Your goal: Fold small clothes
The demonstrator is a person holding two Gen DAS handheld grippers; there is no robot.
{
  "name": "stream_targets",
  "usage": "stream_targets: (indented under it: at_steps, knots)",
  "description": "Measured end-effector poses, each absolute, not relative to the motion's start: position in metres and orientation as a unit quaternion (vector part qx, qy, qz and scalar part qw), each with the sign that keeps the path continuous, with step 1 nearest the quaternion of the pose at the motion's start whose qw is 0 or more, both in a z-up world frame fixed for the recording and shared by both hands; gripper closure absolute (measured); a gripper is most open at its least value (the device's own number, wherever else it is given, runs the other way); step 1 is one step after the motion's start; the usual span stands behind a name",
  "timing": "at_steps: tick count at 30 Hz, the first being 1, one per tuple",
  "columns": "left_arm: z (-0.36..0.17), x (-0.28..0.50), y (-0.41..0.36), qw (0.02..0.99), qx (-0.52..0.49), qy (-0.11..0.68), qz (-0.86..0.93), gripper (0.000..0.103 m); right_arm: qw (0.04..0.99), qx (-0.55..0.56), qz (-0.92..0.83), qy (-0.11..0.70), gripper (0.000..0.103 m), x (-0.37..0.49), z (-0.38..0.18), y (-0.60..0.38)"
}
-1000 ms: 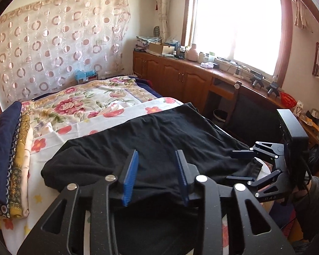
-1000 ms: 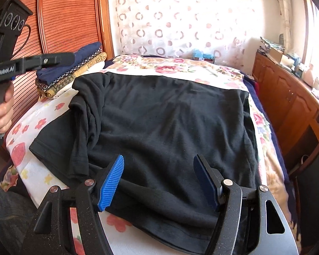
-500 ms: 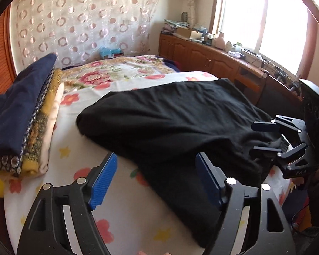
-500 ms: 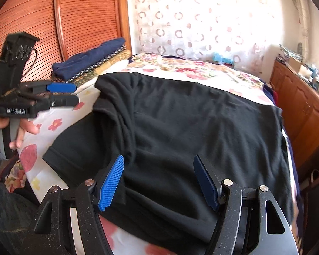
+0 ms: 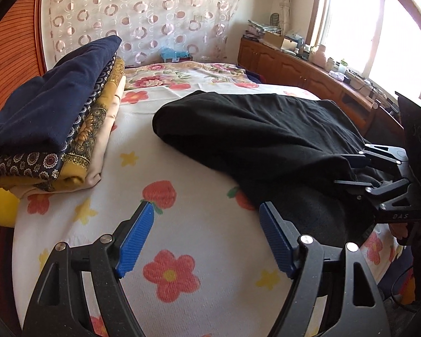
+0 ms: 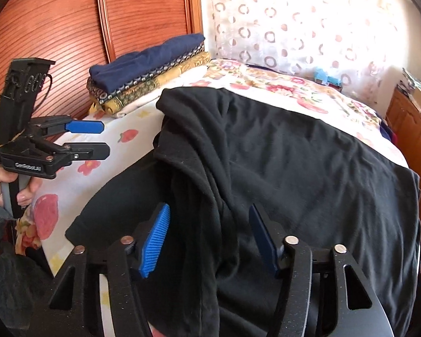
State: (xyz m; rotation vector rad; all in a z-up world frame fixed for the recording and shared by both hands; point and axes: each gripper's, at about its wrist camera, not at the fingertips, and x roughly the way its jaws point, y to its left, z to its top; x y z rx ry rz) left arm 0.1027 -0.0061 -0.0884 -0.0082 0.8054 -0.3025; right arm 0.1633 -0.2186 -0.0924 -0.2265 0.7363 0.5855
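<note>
A black garment (image 6: 280,151) lies spread on the floral bedsheet (image 5: 199,241), with a rumpled fold along its left side; it also shows in the left wrist view (image 5: 252,134). My left gripper (image 5: 207,241) is open and empty over bare sheet, left of the garment; it shows in the right wrist view (image 6: 98,137) too. My right gripper (image 6: 210,238) is open, its jaws standing on either side of the garment's bunched near edge. It also shows in the left wrist view (image 5: 348,168), open at the cloth's edge.
A stack of folded clothes (image 5: 50,120) with a navy piece on top lies at the head of the bed by the wooden headboard (image 6: 70,28). Wooden cabinets (image 5: 303,70) under the window line the far side. A patterned curtain (image 5: 143,16) hangs behind.
My left gripper opened, let go of the black garment and swung left off it over bare sheet. My right gripper stayed open and moved in close to the bunched edge.
</note>
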Motion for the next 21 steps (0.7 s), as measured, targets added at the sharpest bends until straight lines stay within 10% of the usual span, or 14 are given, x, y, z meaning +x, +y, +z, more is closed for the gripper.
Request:
stream_targets:
  at_steps: [14, 17, 21]
  knots:
    - [-0.087, 0.097, -0.004, 0.911, -0.006, 0.386, -0.146, 0.025, 0.875, -0.101, 0.287, 0.377, 0.059, 0.183, -0.104, -0.211]
    - [-0.086, 0.096, -0.003, 0.911, -0.008, 0.386, -0.146, 0.025, 0.877, -0.115, 0.294, 0.361, 0.088, 0.177, -0.101, -0.206]
    - [-0.086, 0.096, -0.003, 0.912, -0.008, 0.384, -0.146, 0.025, 0.890, -0.136, 0.300, 0.314, 0.092, 0.161, -0.088, -0.203]
